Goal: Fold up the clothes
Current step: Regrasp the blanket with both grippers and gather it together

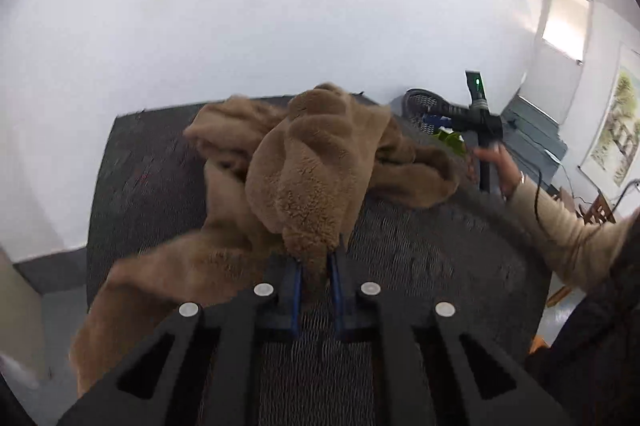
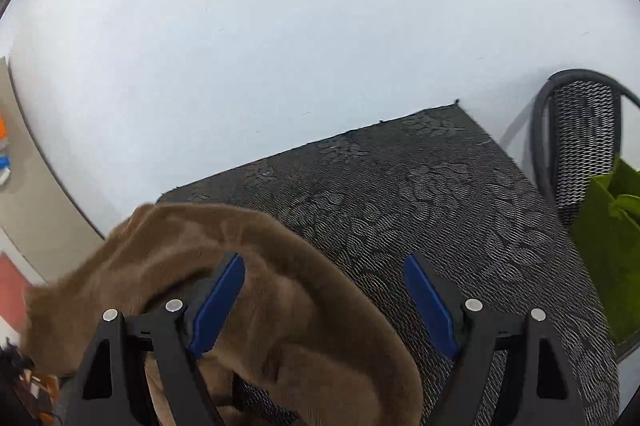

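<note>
- The brown fleece garment [image 1: 312,162] is heaped across the middle of the dark patterned tabletop [image 1: 432,254], blocking a straight reach to its far edge.
- The near right part of the tabletop lies bare.
- In the right wrist view, a mesh chair [image 2: 580,142] and green bag [image 2: 608,246] crowd the table's right edge.
- The far right corner is open.

The left wrist view looked forward and down along its own claw [image 1: 316,262] from close above the dark tabletop [image 1: 420,246], facing the white wall [image 1: 260,6] — the right claw [image 1: 448,114] showed far right. The right wrist view sat just as near behind its claw [image 2: 324,290], facing the same wall. Both shared the tabletop, the brown fleece garment [image 1: 312,162] and the mesh chair [image 2: 580,138].
</note>
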Tool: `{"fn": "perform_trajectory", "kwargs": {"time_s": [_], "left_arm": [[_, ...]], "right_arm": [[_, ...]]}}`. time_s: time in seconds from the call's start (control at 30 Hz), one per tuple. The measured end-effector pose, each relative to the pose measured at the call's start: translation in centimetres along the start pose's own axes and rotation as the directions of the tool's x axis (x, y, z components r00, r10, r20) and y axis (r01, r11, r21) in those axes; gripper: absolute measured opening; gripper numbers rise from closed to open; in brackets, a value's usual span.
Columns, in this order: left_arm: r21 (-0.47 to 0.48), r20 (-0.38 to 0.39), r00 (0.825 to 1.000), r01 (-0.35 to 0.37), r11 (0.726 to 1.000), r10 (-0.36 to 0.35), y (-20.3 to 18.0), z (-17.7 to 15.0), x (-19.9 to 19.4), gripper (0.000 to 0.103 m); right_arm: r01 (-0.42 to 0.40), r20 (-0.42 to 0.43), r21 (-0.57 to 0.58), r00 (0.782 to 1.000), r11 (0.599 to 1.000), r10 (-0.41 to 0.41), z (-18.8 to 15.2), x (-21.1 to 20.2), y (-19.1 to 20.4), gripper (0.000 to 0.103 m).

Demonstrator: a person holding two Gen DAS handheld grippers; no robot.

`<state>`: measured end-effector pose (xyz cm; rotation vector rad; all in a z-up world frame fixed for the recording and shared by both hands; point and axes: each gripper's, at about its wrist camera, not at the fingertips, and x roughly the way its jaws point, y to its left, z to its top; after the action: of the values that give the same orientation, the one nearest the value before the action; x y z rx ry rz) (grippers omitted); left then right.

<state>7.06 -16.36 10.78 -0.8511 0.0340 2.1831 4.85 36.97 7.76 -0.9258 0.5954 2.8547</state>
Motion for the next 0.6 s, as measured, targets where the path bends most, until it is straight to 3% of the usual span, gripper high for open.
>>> {"fn": "perform_trajectory", "kwargs": {"time_s": [0.17, 0.33, 0.4, 0.43, 0.53, 0.6], "left_arm": [[-0.136, 0.055, 0.997, -0.046, 0.990, 0.054, 2.3, -1.8, -2.7, 0.014], [-0.193, 0.017, 0.991, -0.127, 0.973, 0.133, 4.2, -2.2, -2.8, 0.014], [-0.181, 0.006, 0.990, -0.137, 0.974, 0.141, 4.1, -2.3, -2.6, 0.015], [-0.173, 0.001, 0.990, -0.140, 0.975, 0.142, 3.9, -2.3, -2.5, 0.025], [-0.122, 0.015, 0.991, -0.132, 0.984, 0.134, 2.7, -2.2, -2.1, 0.080], [-0.092, 0.047, 0.995, -0.085, 0.992, 0.089, 2.0, -2.0, -1.6, 0.085]], "right_arm": [[-0.091, -0.089, 0.006, 0.992, 0.996, 0.091, 2.0, 4.2, -0.5, 0.084], [-0.117, -0.211, 0.032, 0.970, 0.993, 0.122, 3.6, 10.1, -1.0, 0.084], [-0.154, -0.261, 0.074, 0.951, 0.985, 0.168, 3.9, 12.2, -1.3, 0.084], [-0.189, -0.284, 0.094, 0.936, 0.978, 0.208, 3.9, 12.9, -1.3, 0.084], [-0.260, -0.341, 0.111, 0.897, 0.959, 0.283, 3.6, 14.3, -0.7, 0.084], [-0.293, -0.376, 0.092, 0.875, 0.952, 0.306, 3.1, 14.8, 0.1, 0.084]]}}
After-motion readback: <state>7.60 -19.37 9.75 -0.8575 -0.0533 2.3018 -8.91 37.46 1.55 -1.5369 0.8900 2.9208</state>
